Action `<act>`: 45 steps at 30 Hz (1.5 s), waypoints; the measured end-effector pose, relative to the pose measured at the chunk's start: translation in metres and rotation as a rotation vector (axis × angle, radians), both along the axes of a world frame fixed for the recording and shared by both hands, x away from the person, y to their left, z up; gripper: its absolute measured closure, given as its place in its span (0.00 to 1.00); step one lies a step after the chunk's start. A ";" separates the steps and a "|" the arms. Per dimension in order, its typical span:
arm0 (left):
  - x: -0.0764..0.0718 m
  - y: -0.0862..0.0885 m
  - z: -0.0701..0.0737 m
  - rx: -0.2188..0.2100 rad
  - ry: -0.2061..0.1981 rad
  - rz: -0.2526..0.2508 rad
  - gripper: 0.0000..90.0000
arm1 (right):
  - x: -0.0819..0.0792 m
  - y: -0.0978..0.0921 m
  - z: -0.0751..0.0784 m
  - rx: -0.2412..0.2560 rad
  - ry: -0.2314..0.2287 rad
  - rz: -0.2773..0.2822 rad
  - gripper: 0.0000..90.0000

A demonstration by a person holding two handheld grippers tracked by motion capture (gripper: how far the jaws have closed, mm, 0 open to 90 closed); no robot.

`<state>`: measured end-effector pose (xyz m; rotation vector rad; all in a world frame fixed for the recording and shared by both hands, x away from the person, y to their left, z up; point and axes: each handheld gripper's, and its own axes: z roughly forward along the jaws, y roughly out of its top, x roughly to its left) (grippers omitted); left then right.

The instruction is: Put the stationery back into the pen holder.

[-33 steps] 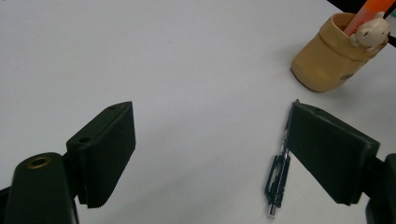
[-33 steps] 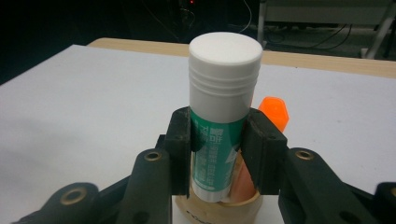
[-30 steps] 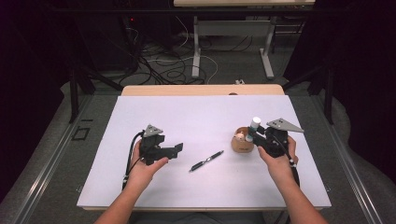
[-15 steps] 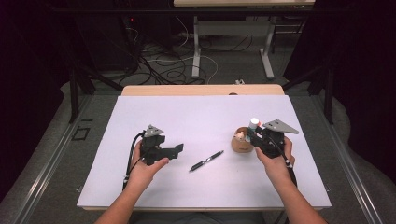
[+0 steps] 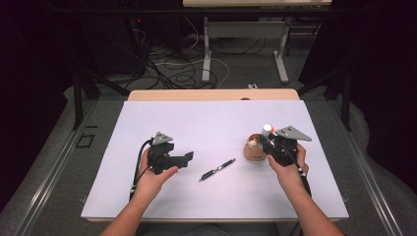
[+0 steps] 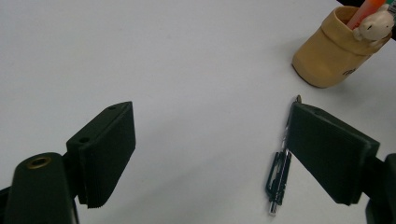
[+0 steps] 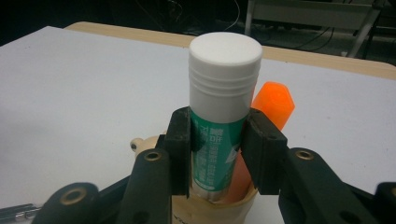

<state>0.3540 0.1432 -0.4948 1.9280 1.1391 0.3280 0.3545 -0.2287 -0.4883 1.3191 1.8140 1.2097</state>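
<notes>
My right gripper (image 7: 218,140) is shut on a green glue stick (image 7: 221,116) with a white cap, held upright over the mouth of a tan holder cup (image 5: 253,150). An orange marker (image 7: 273,103) stands in that cup just behind the glue stick. In the left gripper view the cup (image 6: 334,53) sits far right, with a small bear figure on its rim. A black pen (image 5: 217,170) lies on the white table between the hands. My left gripper (image 6: 212,154) is open and low over the table, and the pen (image 6: 280,179) lies beside its right jaw.
The white table top (image 5: 206,123) has a wooden edge at the back. Cables and metal table legs (image 5: 206,49) stand on the floor beyond it. Grey floor rails run along both sides.
My right gripper with the glue stick has shifted slightly left and down onto the cup. The left gripper and the pen have stayed still.
</notes>
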 end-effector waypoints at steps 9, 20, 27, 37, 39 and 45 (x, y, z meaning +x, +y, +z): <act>0.000 -0.001 -0.002 0.002 0.008 -0.001 0.18 | 0.002 -0.001 -0.007 -0.005 0.047 0.000 0.66; 0.000 -0.002 -0.005 0.013 0.008 -0.010 0.18 | -0.001 0.003 -0.004 0.005 0.047 0.011 0.55; 0.000 -0.006 -0.008 0.025 0.013 -0.027 0.18 | 0.000 0.001 -0.002 0.002 0.042 0.019 0.43; 0.000 -0.015 -0.011 0.032 0.017 -0.064 0.22 | -0.001 -0.002 0.004 0.031 0.031 0.024 0.28; 0.000 -0.018 -0.011 0.035 0.017 -0.079 0.23 | -0.001 -0.001 0.005 0.029 0.030 0.029 0.25; 0.003 -0.027 -0.011 0.053 0.025 -0.131 0.25 | -0.006 -0.001 0.009 0.029 0.024 0.037 0.19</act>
